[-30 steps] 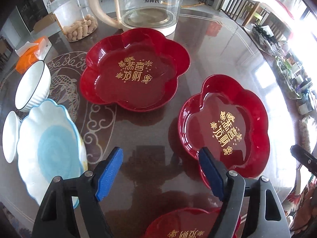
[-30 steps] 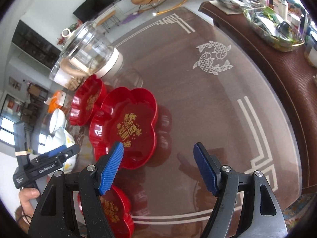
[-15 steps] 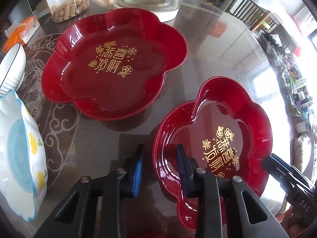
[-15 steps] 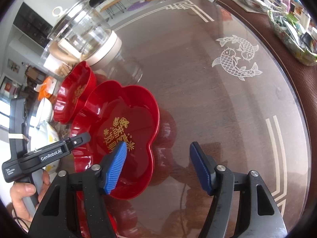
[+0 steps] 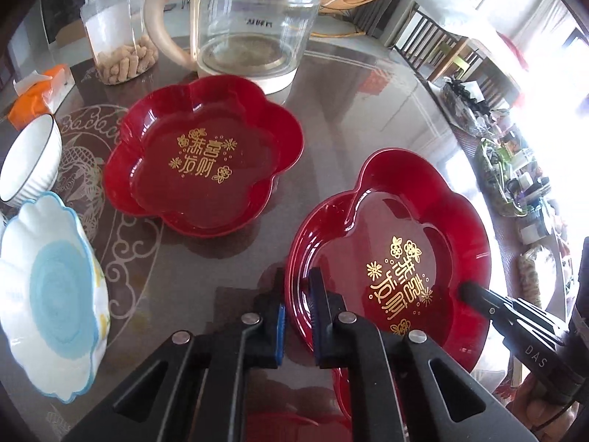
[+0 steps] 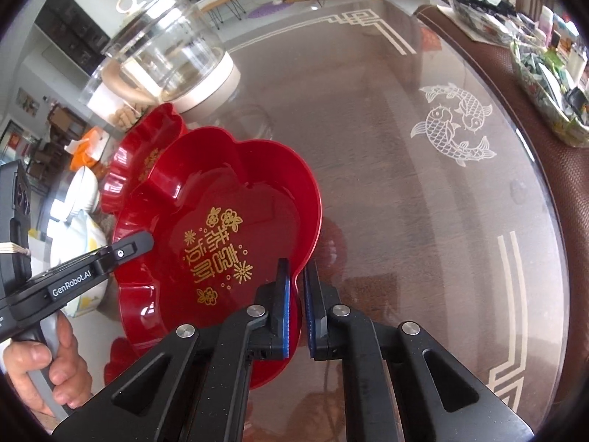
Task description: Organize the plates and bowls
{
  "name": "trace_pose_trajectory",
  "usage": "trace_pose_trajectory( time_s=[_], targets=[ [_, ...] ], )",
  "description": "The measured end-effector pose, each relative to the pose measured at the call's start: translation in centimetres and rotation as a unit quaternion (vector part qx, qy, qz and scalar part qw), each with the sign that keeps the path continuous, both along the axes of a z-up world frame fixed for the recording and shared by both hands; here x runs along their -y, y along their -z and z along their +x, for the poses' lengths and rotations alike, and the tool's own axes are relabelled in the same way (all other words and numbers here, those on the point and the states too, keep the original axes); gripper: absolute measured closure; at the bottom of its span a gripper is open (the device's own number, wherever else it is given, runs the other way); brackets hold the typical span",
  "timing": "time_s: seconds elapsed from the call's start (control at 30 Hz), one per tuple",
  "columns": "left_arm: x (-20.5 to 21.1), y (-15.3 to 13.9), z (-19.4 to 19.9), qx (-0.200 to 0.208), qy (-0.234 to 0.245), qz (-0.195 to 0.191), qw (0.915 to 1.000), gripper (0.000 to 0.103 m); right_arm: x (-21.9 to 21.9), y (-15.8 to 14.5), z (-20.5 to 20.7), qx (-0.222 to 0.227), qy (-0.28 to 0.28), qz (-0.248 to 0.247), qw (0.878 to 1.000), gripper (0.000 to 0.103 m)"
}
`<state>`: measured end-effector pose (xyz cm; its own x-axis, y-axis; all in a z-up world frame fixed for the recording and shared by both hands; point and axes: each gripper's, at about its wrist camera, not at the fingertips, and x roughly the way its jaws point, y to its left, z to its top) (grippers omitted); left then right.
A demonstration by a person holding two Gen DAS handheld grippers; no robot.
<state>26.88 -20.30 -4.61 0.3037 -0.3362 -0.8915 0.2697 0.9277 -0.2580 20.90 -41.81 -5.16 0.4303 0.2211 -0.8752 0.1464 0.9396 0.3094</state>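
While the nearer red plate is clamped at its rim from two sides, the step in hand is judged to be the pick-up of that plate for stacking.

From the left wrist view, the left gripper is seen clenched on the plate's rim at about 9 o'clock of the dish, one pad inside and one outside. The right gripper is seen reaching onto the same plate from 4 o'clock. A second red plate lies at 11 o'clock, well apart from the first, and part of a third red plate shows under the gripped one at 6 o'clock. A blue-and-white scalloped bowl lies at 9 o'clock, with a white bowl beyond it at 10 o'clock.

From the right wrist view, the right gripper is seen clenched on the rim of the same red plate, at the dish's 4 o'clock edge. The left gripper enters from 9 o'clock, with the person's hand on its handle.

A level, matched lift by both hands is judged to be called for next, followed by a carry toward the second plate; an uneven pull could tilt the dish or slip a pad off the glossy rim.

The glass-topped table is brown, with a paired-fish motif and pale line borders. A glass kettle, a snack jar and an orange tissue pack stand at 12 to 10 o'clock. Chairs and a cluttered sideboard are seen behind.
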Motion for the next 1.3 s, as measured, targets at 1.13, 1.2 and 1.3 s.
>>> trace_pose_trajectory(
  time_s=[1.13,1.2,1.3],
  targets=[
    [-7.6,2.0,-12.9,0.031,0.089,0.086,0.9918,0.092,-12.0,0.2,-17.0,-0.003,0.012,0.056,0.998,0.091],
    [-7.6,1.9,-13.4,0.036,0.093,0.090,0.9909,0.092,-11.9,0.1,-16.9,0.002,0.014,0.043,0.999,0.091],
    [-7.8,1.9,-14.1,0.040,0.094,0.093,0.9904,0.092,-11.7,0.0,-16.2,0.009,0.017,0.025,1.000,0.092]
  ],
)
